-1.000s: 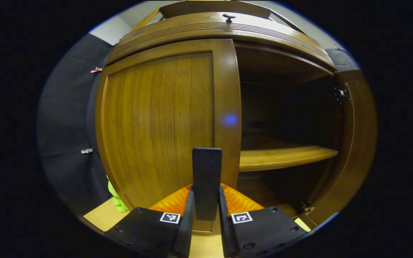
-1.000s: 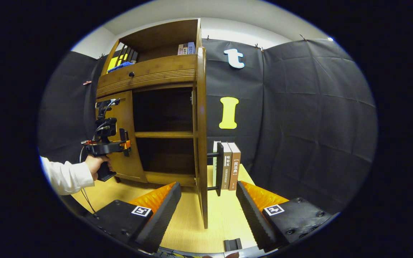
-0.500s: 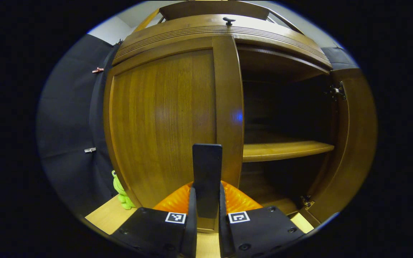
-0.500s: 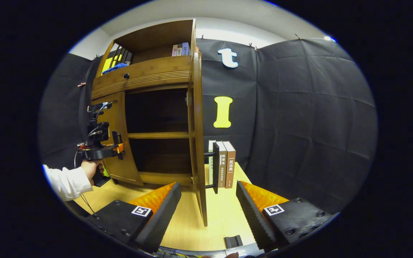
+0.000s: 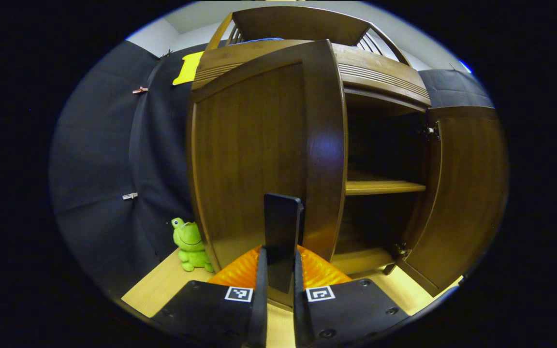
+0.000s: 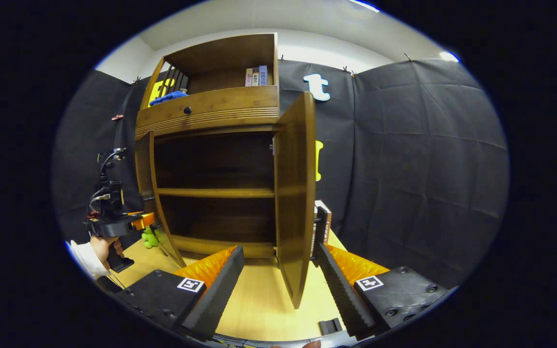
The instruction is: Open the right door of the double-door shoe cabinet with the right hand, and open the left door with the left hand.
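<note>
Both doors swung out; left gripper (image 5: 278,290) clamps handle (image 5: 282,232), right gripper (image 6: 281,280) released, frog (image 5: 190,245) beside.

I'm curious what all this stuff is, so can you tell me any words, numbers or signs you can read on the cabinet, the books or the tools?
Nothing can be quoted.
Books on the top shelf: spine print too small to read.
Book behind the open right door: spine mostly hidden, unreadable.
Square markers: black-and-white patterns, no words.
Cabinet: no writing on its wood.
</note>
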The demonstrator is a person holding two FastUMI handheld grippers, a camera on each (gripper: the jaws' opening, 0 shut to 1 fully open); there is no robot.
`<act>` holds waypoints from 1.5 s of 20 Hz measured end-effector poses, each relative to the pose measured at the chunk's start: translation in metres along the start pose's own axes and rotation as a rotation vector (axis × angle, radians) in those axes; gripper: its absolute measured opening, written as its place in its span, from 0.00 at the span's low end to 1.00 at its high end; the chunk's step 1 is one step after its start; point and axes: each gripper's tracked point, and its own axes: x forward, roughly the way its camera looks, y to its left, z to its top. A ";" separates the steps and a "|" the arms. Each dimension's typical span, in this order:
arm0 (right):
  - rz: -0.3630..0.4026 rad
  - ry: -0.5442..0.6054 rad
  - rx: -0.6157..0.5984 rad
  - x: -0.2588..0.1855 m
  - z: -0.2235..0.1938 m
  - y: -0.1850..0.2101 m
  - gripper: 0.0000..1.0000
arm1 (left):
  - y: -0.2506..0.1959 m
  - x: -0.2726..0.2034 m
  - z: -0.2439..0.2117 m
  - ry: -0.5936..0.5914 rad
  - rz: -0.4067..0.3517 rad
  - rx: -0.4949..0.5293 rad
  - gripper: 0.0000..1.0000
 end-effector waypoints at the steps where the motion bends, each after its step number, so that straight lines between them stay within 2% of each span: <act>1: 0.010 -0.004 0.001 0.000 0.001 0.008 0.97 | 0.008 -0.008 -0.001 0.000 0.002 -0.001 0.24; 3: 0.033 -0.007 0.004 0.001 0.001 0.030 0.96 | 0.025 -0.022 -0.004 0.000 0.003 0.000 0.23; 7: 0.067 -0.010 0.015 0.007 -0.002 0.066 1.00 | 0.060 -0.043 -0.010 -0.003 -0.001 -0.015 0.19; 10: 0.085 0.007 0.023 0.013 -0.004 0.094 0.98 | 0.083 -0.051 -0.012 -0.015 -0.039 -0.017 0.16; 11: 0.085 0.011 0.018 0.015 -0.004 0.101 0.99 | 0.089 -0.053 -0.011 -0.020 -0.054 -0.008 0.15; 16: 0.080 0.004 0.004 0.016 -0.006 0.133 0.96 | 0.115 -0.059 -0.015 -0.035 -0.128 0.003 0.13; 24: 0.049 -0.026 0.009 0.018 0.000 0.178 0.98 | 0.181 -0.059 -0.018 -0.043 -0.103 -0.011 0.10; 25: 0.047 -0.027 0.014 0.018 0.000 0.184 0.98 | 0.187 -0.058 -0.018 -0.037 -0.118 -0.024 0.07; 28: 0.044 -0.032 0.024 0.013 -0.001 0.200 0.96 | 0.187 -0.060 -0.017 -0.027 -0.192 -0.047 0.08; 30: 0.038 -0.025 0.023 0.010 -0.005 0.206 0.96 | 0.187 -0.061 -0.017 -0.024 -0.202 -0.052 0.07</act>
